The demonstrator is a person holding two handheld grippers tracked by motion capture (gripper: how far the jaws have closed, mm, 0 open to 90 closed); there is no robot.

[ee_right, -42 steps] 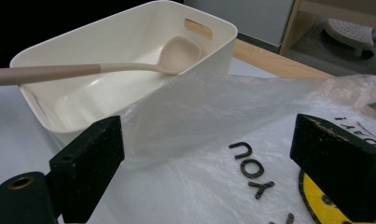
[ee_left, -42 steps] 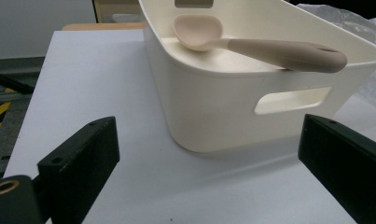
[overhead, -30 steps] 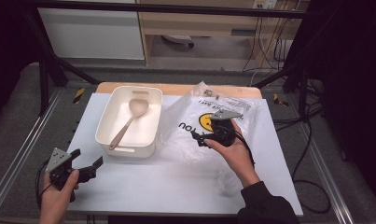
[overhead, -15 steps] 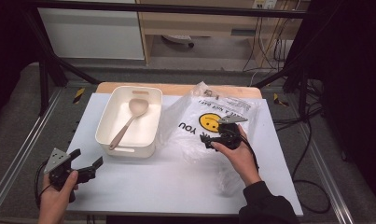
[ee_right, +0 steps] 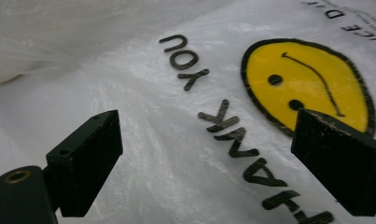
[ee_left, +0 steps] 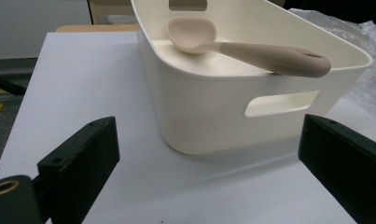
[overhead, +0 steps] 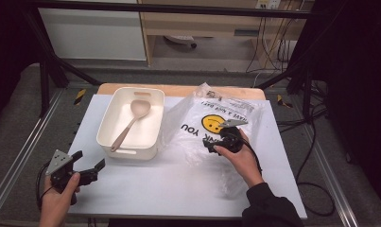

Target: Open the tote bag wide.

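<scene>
A cream bin [overhead: 113, 137] stands on the white table with a beige spoon [overhead: 131, 120] lying in it, bowl at the far end. My left gripper [overhead: 90, 161] is held open near the front left edge and points at the bin's near wall [ee_left: 213, 116]; the spoon's handle [ee_left: 274, 56] rests on the rim. A clear plastic bag [overhead: 197, 142] printed with a yellow smiley face [overhead: 212, 123] lies right of the bin. My right gripper [overhead: 210, 144] hovers open just above the bag [ee_right: 176, 154], with the smiley [ee_right: 307, 84] ahead of its jaws and nothing between them.
The white table top [overhead: 155, 189] lies on a wooden board [overhead: 178, 90]. Metal rails run along both sides of the table. Cables [overhead: 316, 142] hang off to the right. A white cabinet [overhead: 93, 28] and a shelf unit stand beyond the far edge.
My right gripper has dropped lower and slid a little nearer to the person over the bag. The left gripper has barely moved.
</scene>
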